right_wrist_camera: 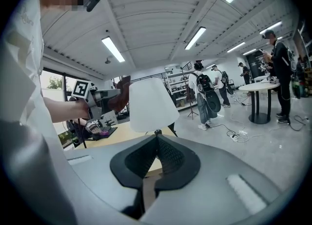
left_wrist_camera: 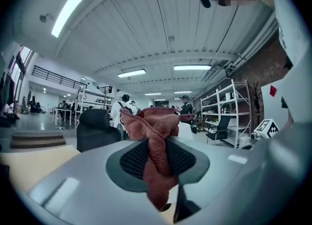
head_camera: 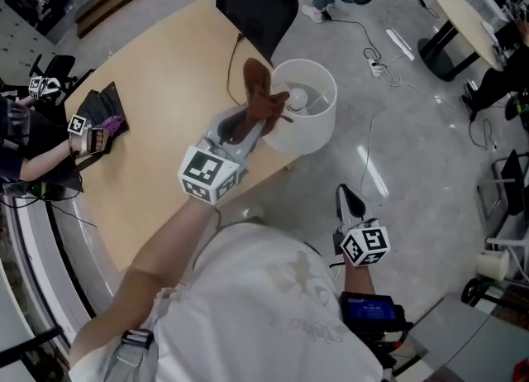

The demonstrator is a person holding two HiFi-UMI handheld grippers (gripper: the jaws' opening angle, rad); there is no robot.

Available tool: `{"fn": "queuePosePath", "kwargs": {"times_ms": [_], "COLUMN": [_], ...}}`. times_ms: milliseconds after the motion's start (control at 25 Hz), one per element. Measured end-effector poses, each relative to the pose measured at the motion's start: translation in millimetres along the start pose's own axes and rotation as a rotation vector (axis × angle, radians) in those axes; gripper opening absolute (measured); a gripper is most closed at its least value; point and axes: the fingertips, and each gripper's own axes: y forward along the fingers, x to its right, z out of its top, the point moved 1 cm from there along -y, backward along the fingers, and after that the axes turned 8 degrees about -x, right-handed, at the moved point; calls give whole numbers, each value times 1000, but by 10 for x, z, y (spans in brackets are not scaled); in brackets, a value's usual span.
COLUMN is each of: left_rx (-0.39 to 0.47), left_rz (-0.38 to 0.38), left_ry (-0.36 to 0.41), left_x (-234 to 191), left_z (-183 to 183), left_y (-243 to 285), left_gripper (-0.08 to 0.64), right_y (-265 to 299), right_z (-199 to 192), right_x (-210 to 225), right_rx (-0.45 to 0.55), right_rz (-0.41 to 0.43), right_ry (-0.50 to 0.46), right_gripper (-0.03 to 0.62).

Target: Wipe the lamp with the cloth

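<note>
Clamping cloth (head_camera: 264, 95), left tool (head_camera: 248, 131); cloth long axis along jaws, toward shade of upright lamp (head_camera: 318, 128); right tool (head_camera: 349, 200) closed, empty.

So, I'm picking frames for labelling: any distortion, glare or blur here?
Both gripper views: strong fisheye bending, dark corners, strip lights blown out. Left gripper view: cloth in focus. Head view: even light, lamp shade bright white, little blur.
</note>
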Motion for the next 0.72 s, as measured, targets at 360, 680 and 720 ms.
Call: {"fn": "queuePosePath", "kwargs": {"times_ms": [360, 680, 720], "left_rx": [-189, -345, -342], "left_rz": [49, 94, 107], "left_ry": [-24, -84, -98], "left_x": [-33, -26, -48], "left_z": [-710, -1331, -1327], "left_y": [75, -13, -50], "left_gripper": [107, 107, 107], "right_y": [-166, -159, -169], "right_z": [-115, -109, -101], "right_x": [49, 59, 66], "right_rx": [1, -5, -4], "right_rz": [-31, 5, 10], "right_ry": [25, 12, 10], "right_gripper": [14, 14, 14]}}
